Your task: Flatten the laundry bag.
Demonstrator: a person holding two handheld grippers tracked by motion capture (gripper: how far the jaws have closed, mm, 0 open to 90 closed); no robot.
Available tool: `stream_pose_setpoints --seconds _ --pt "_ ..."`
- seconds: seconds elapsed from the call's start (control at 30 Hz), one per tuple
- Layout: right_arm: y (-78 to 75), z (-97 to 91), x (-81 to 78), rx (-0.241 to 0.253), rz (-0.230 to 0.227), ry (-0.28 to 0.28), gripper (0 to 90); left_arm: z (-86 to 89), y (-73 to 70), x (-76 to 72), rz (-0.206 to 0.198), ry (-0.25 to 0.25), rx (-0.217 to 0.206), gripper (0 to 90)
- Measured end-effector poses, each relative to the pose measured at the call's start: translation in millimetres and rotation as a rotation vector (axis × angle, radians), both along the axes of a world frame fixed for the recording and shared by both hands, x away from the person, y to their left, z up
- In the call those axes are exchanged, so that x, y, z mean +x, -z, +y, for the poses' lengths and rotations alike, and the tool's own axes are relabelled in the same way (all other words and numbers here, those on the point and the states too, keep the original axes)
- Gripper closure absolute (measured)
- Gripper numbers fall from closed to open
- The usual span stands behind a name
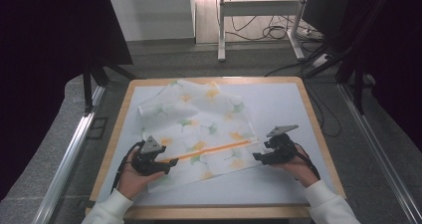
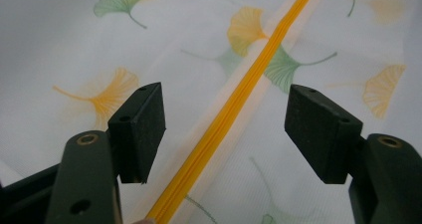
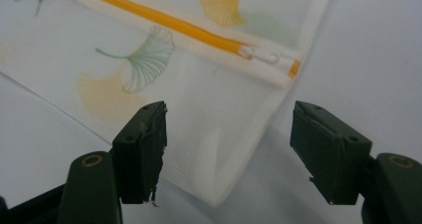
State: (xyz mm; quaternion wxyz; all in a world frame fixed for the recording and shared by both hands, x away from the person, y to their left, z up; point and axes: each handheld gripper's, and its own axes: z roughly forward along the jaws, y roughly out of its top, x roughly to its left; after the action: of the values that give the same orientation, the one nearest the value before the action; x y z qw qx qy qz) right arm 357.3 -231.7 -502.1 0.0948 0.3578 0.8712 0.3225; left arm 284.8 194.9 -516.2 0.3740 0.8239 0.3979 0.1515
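Observation:
A white mesh bag (image 1: 199, 124) printed with green and orange ginkgo leaves lies flat on the table, its far end rumpled. An orange zipper (image 1: 214, 149) runs across its near part. My left gripper (image 1: 170, 165) rests at the zipper's left end, open. In the left gripper view, my left gripper (image 2: 224, 129) straddles the zipper (image 2: 249, 79) without touching it. My right gripper (image 1: 257, 157) is at the bag's right edge, open. In the right gripper view, my right gripper (image 3: 229, 149) hovers over the bag's corner (image 3: 214, 179), just short of the zipper pull (image 3: 263, 58).
The bag lies on a white mat (image 1: 283, 109) set in a wooden-edged table (image 1: 214, 212). Bare mat stretches to the right of the bag and along the near edge. Metal rails (image 1: 64, 159) flank the table. Cables (image 1: 268, 32) and a stand's legs lie on the floor beyond.

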Motion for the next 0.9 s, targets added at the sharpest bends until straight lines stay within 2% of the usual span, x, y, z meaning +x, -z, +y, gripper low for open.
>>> stream_pose_setpoints --seconds 0.2,0.33,0.5,0.53,0.57,0.6,0.63,0.67,0.7,0.8,0.83,0.87,0.9 --pt "7.3 -2.3 -3.3 -0.007 0.038 0.004 31.2 4.7 3.9 -2.3 0.007 -0.02 0.003 32.2" --pt "9.4 -0.4 -6.6 -0.015 0.058 -0.002 32.3 4.2 8.0 -2.4 0.023 -0.011 0.016 32.1" --pt "9.0 2.2 -9.5 -0.018 0.049 0.0 38.0 0.7 14.7 0.1 0.048 0.008 0.045 31.9" --pt "9.3 4.0 -10.4 -0.033 0.039 -0.006 42.2 -0.4 16.4 0.5 0.054 0.011 0.049 31.9" --pt "9.3 4.0 -10.4 -0.033 0.039 -0.006 42.2 -0.4 16.4 0.5 0.054 0.011 0.049 31.9" --pt "9.1 5.2 -11.3 -0.052 0.018 -0.009 49.9 -1.2 17.5 0.7 0.059 0.01 0.05 32.0" --pt "9.1 5.2 -11.3 -0.052 0.018 -0.009 49.9 -1.2 17.5 0.7 0.059 0.01 0.05 31.9" --pt "8.9 5.7 -11.7 -0.07 0.004 -0.009 57.6 -1.3 18.4 1.4 0.062 0.013 0.052 31.9" --pt "8.8 6.1 -11.8 -0.082 -0.008 -0.011 61.0 -1.3 19.0 1.7 0.064 0.013 0.053 31.9" --pt "8.6 6.8 -11.4 -0.082 -0.013 -0.014 72.3 -1.2 20.4 2.1 0.069 0.015 0.056 31.9" --pt "8.6 6.8 -11.4 -0.082 -0.013 -0.014 72.3 -1.2 20.4 2.1 0.069 0.015 0.056 31.9" --pt "8.7 6.9 -11.0 -0.083 -0.013 -0.02 79.4 -1.3 21.1 2.2 0.069 0.015 0.056 31.9" --pt "8.7 6.9 -11.0 -0.083 -0.013 -0.02 79.4 -1.3 21.1 2.2 0.069 0.015 0.056 31.9"
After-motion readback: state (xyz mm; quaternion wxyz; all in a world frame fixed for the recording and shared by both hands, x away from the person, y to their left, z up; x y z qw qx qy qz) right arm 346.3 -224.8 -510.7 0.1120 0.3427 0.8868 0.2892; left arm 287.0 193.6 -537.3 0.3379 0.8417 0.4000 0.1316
